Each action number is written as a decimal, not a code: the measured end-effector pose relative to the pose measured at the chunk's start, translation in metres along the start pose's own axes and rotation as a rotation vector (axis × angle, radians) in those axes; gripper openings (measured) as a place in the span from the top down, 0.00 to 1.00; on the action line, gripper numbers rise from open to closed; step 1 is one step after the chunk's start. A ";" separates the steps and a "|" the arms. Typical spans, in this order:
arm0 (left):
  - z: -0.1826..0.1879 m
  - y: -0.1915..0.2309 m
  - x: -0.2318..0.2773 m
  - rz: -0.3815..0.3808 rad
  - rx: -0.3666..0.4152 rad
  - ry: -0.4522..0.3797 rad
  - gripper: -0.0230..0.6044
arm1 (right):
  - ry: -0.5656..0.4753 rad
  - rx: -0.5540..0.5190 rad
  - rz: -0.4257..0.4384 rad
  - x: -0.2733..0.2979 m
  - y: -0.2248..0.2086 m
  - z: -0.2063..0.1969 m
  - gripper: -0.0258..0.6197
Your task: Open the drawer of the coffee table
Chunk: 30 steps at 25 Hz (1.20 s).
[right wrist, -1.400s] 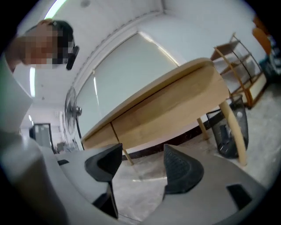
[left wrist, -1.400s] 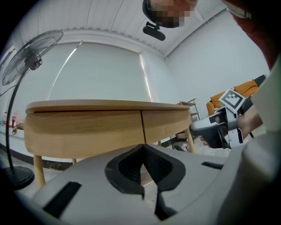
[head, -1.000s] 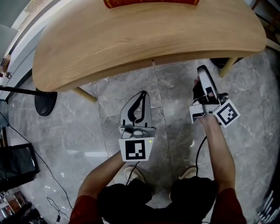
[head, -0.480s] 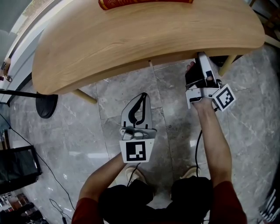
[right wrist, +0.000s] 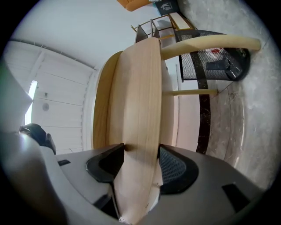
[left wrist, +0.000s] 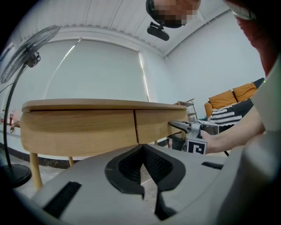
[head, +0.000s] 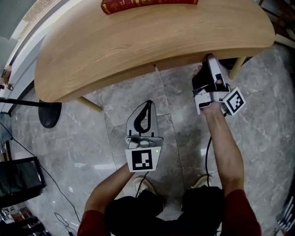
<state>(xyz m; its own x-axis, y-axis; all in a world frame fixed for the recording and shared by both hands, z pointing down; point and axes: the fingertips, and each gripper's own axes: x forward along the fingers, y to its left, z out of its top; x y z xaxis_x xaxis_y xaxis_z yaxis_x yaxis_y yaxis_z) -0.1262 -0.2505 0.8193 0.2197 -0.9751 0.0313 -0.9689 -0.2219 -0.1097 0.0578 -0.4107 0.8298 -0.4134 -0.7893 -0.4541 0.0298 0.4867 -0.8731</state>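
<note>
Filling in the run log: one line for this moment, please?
right tongs: just been closing, drawer front between pads | left tongs: shut, empty

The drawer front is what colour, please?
The drawer front is pale wood, clearest in the left gripper view.

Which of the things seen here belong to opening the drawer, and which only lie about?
For the job: coffee table; drawer front; right hand-held gripper, jaws just closed further onto that front.

Lying about: red book on the table; fan base beside the table; left hand-held gripper, shut, empty.
</note>
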 end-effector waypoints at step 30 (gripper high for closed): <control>-0.008 -0.016 -0.029 -0.016 -0.001 0.026 0.95 | 0.119 -0.041 0.047 -0.106 0.057 -0.019 0.62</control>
<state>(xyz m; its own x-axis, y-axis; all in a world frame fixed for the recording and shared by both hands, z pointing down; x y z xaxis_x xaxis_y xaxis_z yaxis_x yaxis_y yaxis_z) -0.1180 -0.2189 0.8283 0.2326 -0.9708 0.0591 -0.9653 -0.2379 -0.1079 0.0862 -0.2921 0.8312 -0.5176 -0.7165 -0.4678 0.0157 0.5386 -0.8424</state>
